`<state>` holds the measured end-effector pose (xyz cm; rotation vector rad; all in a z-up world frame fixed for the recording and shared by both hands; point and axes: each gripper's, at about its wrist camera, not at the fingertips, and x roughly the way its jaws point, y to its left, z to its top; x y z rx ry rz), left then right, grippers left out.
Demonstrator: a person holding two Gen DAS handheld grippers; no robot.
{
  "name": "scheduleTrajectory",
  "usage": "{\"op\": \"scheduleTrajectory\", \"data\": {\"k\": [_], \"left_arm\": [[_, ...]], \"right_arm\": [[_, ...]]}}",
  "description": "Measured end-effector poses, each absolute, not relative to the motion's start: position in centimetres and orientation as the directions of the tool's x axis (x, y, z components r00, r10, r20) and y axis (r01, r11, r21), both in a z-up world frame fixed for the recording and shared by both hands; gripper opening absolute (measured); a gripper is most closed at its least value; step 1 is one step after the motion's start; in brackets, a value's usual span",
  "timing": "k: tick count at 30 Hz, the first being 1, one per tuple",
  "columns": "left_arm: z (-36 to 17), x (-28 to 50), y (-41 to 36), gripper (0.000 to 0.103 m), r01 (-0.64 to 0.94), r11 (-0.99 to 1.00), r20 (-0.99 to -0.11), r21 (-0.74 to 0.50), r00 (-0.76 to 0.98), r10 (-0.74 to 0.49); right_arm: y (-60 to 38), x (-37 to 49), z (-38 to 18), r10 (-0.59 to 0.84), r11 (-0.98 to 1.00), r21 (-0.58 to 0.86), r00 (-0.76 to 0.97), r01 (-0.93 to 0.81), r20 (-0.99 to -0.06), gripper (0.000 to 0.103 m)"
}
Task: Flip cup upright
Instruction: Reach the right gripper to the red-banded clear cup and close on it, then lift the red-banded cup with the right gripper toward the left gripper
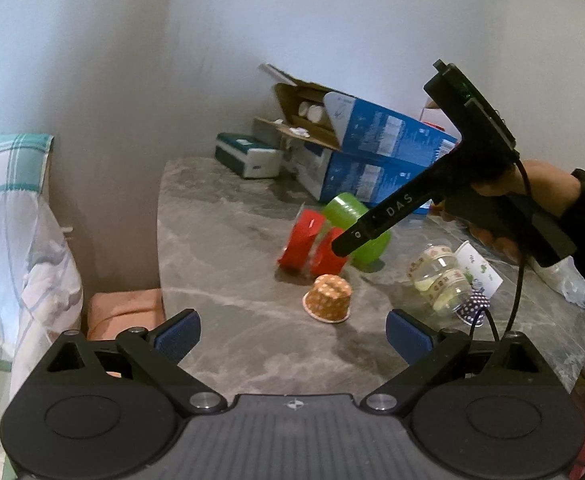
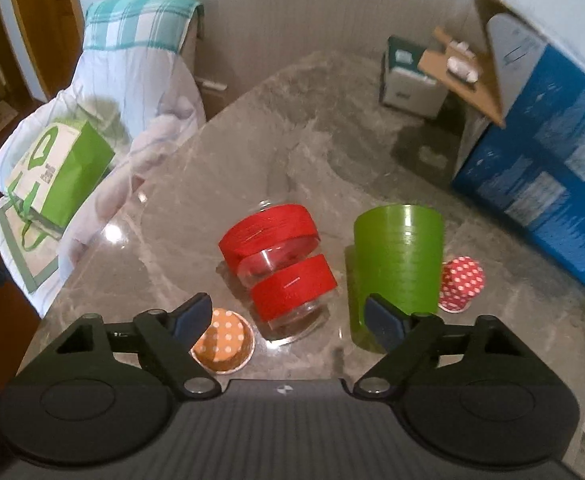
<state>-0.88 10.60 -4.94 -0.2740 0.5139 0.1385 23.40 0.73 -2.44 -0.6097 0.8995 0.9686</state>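
- Both grippers, left (image 1: 292,334) and right (image 2: 288,318), gape wide with nothing between my pads.
- Right finger (image 2: 384,322) hides part of the green cup (image 2: 398,256), mouth down mid-counter (image 2: 332,140).
- Box (image 2: 552,184) is cut off at the back edge.

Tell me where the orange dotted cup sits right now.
The orange cup sits upside down on the marble table, at the left fingertip of the open right tongs, beside the red-banded jar.

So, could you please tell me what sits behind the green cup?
In the right wrist view, a red polka-dot cup peeks out behind the green cup, rim down on the table. Its left side is covered by the green cup.
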Motion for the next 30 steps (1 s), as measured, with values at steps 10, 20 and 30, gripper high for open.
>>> {"op": "scheduleTrajectory", "data": {"k": [10,20,30], "left_arm": [[-5.5,-1.0,11.7,0.1,-0.181,0.946,-0.491,-0.271,0.871,0.026],[-6.0,-1.8,12.3,0.1,-0.18,0.924,-0.489,-0.336,0.872,-0.008],[-5.9,-2.7,12.7,0.1,-0.214,0.912,-0.49,-0.349,0.871,0.017]], "right_arm": [[2.4,25.1,-3.5,0.401,0.399,-0.017,0.191,-0.917,-0.896,0.072],[4.3,25.7,-5.2,0.342,0.412,-0.024,0.179,-0.911,-0.922,0.061],[5.5,25.9,-5.3,0.331,0.418,-0.044,0.198,-0.907,-0.923,0.061]]}}
